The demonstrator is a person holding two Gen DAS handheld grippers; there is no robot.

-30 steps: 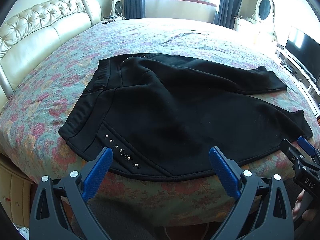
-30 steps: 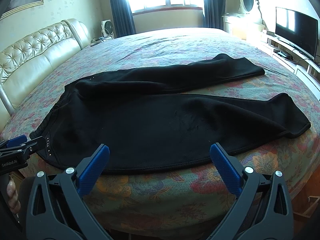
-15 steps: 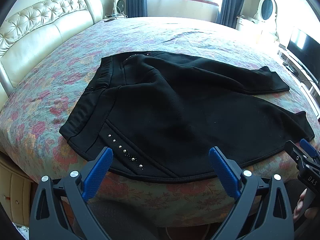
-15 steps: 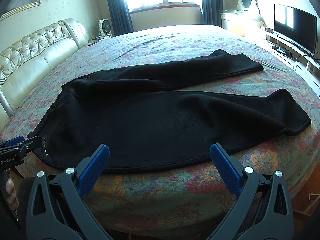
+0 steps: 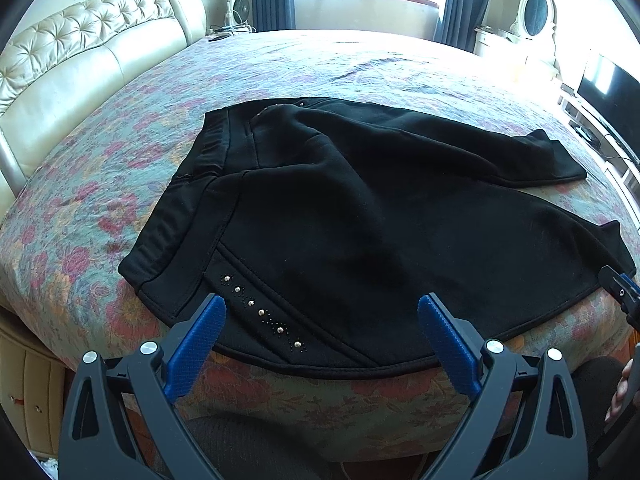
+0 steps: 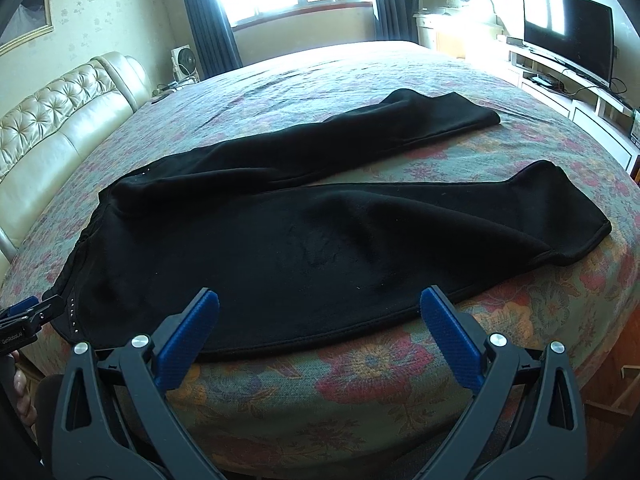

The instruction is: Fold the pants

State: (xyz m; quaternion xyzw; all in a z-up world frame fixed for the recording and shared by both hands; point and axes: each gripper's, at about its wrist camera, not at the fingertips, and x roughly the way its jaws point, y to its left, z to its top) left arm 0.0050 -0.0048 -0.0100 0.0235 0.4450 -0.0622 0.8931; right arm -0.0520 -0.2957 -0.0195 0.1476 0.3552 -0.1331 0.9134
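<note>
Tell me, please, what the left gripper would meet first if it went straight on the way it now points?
Probably the black pants, near the studded pocket seam at the near hem; the open left gripper hovers just short of it, though depth is unclear.

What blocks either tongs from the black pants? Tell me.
Nothing visible. Both left tongs and right tongs are open just short of the pants, whose near edge lies bare on the bed.

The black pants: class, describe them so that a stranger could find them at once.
Start at the big bed with its floral cover. The black pants lie flat along its near edge, legs spread apart. Nothing else there is plain black, with silver studs by the waist.
</note>
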